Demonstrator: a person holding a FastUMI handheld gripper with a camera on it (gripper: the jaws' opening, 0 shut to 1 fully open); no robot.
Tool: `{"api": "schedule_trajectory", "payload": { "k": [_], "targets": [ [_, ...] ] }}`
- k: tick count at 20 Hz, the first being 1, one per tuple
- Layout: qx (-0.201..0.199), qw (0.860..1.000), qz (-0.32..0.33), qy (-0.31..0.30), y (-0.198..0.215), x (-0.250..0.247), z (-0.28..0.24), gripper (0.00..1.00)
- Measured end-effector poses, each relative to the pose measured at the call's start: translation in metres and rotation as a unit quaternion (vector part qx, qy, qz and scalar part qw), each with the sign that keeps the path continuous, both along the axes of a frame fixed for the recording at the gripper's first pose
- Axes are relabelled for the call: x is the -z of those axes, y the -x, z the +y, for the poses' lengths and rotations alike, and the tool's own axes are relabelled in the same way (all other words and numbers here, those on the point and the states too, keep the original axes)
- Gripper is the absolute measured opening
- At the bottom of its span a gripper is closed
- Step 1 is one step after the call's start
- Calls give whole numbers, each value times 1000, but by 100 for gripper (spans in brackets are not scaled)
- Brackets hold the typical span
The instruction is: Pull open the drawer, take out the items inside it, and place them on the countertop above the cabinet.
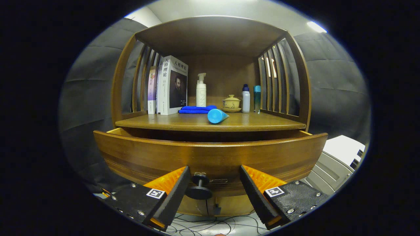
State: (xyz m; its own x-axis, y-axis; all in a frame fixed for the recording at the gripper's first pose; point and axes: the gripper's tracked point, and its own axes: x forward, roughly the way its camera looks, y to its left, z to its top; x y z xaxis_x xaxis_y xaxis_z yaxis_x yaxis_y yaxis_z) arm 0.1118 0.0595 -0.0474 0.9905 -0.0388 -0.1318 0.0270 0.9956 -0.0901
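The gripper (215, 175) has its fingers spread wide, one on each side of the small dark round knob (200, 186) on the drawer (210, 155) front; the knob sits nearer the left finger, at about nine o'clock from the midpoint between the tips, and neither finger presses on it. The wooden drawer stands pulled out from the cabinet, its curved front panel just beyond the fingertips, and a dark gap shows between its top rim and the underside of the countertop (183, 123); what lies inside the drawer cannot be seen. On the countertop, at twelve o'clock from the fingers, a blue tube (217, 115) lies on its side near the front edge. Behind it, at about eleven o'clock from the tube, a folded blue cloth (196, 109) lies flat, with a white pump bottle (201, 90) upright just behind the cloth. At nine o'clock from the cloth, several books (170, 86) stand upright against the left slatted side. At about one o'clock from the tube sits a small lidded ceramic cup on a saucer (231, 102), and at three o'clock from it stand a white bottle with a blue cap (245, 98) and a slim teal bottle (257, 98), close beside each other near the right slats. Thin cables (210, 226) trail across the light floor below the drawer.
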Motion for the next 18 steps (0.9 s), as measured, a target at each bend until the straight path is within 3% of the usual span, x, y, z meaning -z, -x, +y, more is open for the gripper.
{"api": "schedule_trajectory", "payload": {
  "k": [12,18],
  "targets": [
    [12,1000,0,0,-57,1,3,95],
    [5,1000,-1,26,-58,6,11,95]
  ]
}}
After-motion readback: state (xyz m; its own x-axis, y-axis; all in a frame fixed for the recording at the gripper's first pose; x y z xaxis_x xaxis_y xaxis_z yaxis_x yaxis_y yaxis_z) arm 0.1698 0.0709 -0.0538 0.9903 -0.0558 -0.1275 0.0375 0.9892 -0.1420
